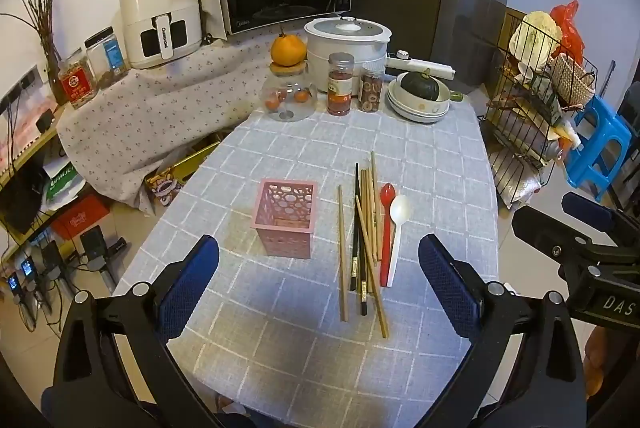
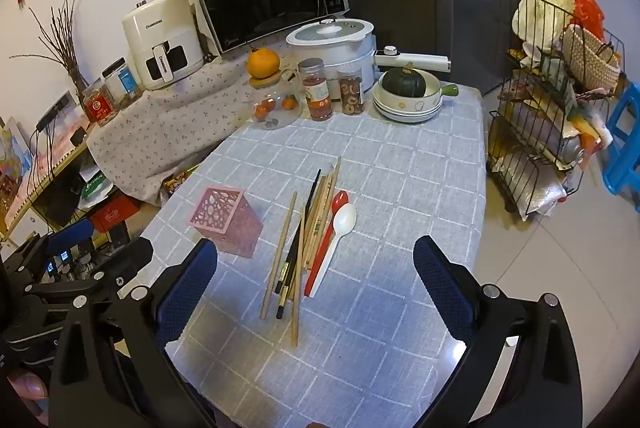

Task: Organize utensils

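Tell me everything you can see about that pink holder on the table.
The pink holder is a small square box, plastic by its look, its walls pierced with round holes of mixed sizes and a thicker rim at the top. It stands upright, open side up, and looks empty. It rests on the checked tablecloth, left of the loose chopsticks and apart from them. Nothing but the cloth touches it; no gripper is on it.

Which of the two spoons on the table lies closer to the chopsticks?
The red plastic spoon: it lies right against the pile of chopsticks, while the white plastic spoon lies on its far side, away from them.
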Demonstrator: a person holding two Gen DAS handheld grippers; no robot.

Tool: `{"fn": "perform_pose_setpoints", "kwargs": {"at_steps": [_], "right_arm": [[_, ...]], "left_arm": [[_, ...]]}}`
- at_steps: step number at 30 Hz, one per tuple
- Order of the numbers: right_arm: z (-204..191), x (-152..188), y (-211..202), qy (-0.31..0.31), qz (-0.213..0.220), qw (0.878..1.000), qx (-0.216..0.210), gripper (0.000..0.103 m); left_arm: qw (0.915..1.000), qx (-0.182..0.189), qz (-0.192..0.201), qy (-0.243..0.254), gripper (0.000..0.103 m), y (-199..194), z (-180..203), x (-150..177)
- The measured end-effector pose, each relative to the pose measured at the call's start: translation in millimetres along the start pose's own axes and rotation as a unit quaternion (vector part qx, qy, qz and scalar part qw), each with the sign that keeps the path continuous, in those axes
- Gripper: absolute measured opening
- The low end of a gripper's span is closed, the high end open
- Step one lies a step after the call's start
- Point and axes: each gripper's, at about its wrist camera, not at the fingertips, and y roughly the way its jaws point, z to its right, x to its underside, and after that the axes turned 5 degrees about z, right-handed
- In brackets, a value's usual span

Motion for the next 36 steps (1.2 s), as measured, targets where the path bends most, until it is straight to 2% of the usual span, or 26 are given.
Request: {"fn": "perform_pose_setpoints", "kwargs": {"at_steps": [36], "right_arm": [[-1.5,-0.7,0.0,-0.002,-0.002,1.0,0.001,0.096]], "left_arm": [[1.0,-0.001,0.0,0.002,0.096,0.2,0.9,0.7]]}}
